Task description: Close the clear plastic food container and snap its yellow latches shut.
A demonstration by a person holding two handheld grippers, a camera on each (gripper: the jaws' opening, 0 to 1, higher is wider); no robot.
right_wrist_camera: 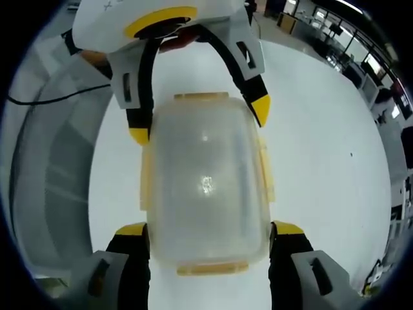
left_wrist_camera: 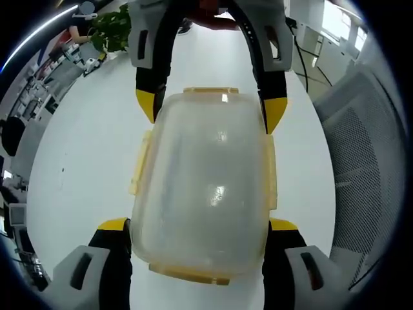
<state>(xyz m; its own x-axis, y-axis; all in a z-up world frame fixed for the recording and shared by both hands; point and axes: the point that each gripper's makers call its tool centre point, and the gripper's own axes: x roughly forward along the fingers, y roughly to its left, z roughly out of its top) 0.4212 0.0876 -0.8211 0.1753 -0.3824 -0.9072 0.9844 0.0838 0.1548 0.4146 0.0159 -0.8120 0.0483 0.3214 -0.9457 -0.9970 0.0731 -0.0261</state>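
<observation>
Bare white bench [left_wrist_camera: 84, 148] is lying open at nine o'clock of the container [left_wrist_camera: 206, 187], while a mesh chair [left_wrist_camera: 371, 168] is crowding three o'clock.

Container [left_wrist_camera: 206, 187]: milky walls, inside cannot be made out. Latches [left_wrist_camera: 138, 165] along its sides: snapped or loose, cannot tell. Left hand-held gripper [left_wrist_camera: 200, 227]: jaw bases cut off by the picture's edge; contact with the container walls unclear. Right hand-held gripper [right_wrist_camera: 210, 230]: same. Table [left_wrist_camera: 84, 161] under the container hidden. Background shelves [left_wrist_camera: 39, 71] blurred.
</observation>
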